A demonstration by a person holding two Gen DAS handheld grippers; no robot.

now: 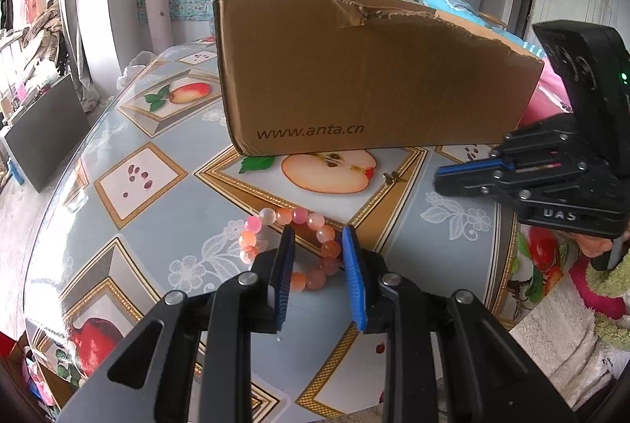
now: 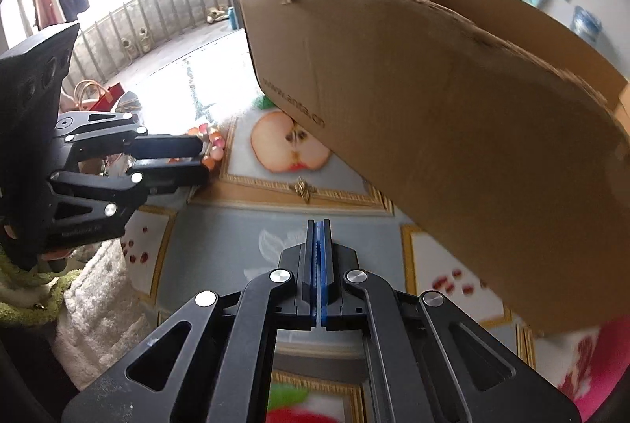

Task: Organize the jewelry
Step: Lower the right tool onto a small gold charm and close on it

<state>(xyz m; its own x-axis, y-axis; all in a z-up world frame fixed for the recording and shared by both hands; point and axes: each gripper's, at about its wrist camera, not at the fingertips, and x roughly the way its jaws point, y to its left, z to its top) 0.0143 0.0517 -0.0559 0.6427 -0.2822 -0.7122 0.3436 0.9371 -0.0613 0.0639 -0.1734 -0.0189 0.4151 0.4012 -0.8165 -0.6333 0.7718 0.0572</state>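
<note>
Left tongs (image 1: 319, 232) hang parted over the pink bead bracelet (image 1: 291, 249) on the table (image 1: 157, 226) before the cardboard box (image 1: 374, 76); right tongs (image 2: 319, 226) wait pressed together. Next, seemingly: lower, pinch the beads.

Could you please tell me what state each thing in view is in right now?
Left gripper: open, fingers straddling the bracelet's right side.
Right gripper: shut, empty.
Pink bead bracelet: flat on the table, not lifted.
Gold brooch: lying on the tablecloth, untouched.
Cardboard box: open-topped, rim torn.
</note>
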